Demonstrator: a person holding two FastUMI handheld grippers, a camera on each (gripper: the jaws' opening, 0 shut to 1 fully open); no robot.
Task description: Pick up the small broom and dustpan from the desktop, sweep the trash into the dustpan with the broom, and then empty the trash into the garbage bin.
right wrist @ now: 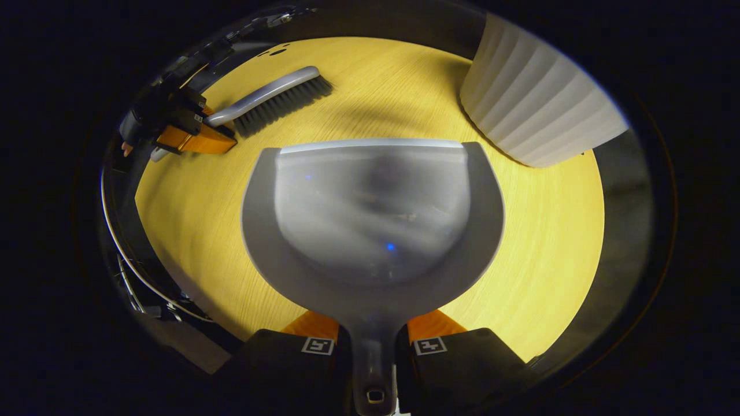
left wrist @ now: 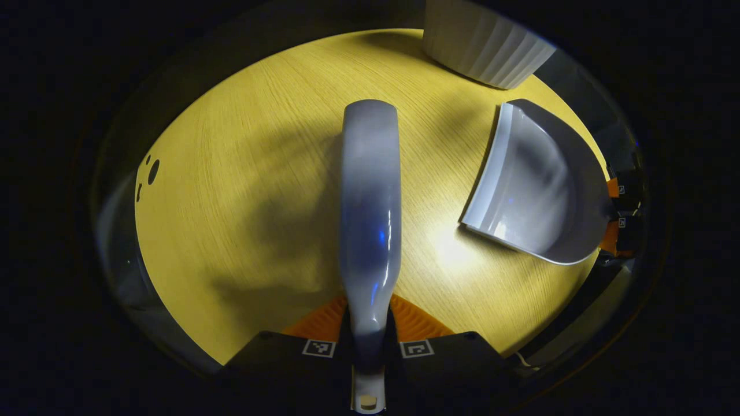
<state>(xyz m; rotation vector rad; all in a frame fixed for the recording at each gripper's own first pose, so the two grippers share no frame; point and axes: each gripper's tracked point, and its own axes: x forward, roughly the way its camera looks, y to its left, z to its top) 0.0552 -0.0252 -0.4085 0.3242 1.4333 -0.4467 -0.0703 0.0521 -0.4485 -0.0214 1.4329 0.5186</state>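
My left gripper (left wrist: 369,325) is shut on the handle of the grey broom (left wrist: 370,196), whose back stretches away over the yellow wooden table (left wrist: 243,190). In the right gripper view the broom (right wrist: 272,95) is at the upper left, bristles down, with the left gripper (right wrist: 196,132) on its handle. My right gripper (right wrist: 373,345) is shut on the handle of the grey dustpan (right wrist: 370,219), with the pan's open lip facing away. The dustpan (left wrist: 537,185) lies right of the broom, the right gripper (left wrist: 616,218) behind it. A few small dark scraps (left wrist: 151,171) lie near the table's left edge.
A white ribbed bin (left wrist: 485,46) stands at the far side of the table, beyond the dustpan; the same bin (right wrist: 537,98) is at the upper right. The dark scraps (right wrist: 277,51) lie past the broom's head, close to the table's rim (right wrist: 173,242).
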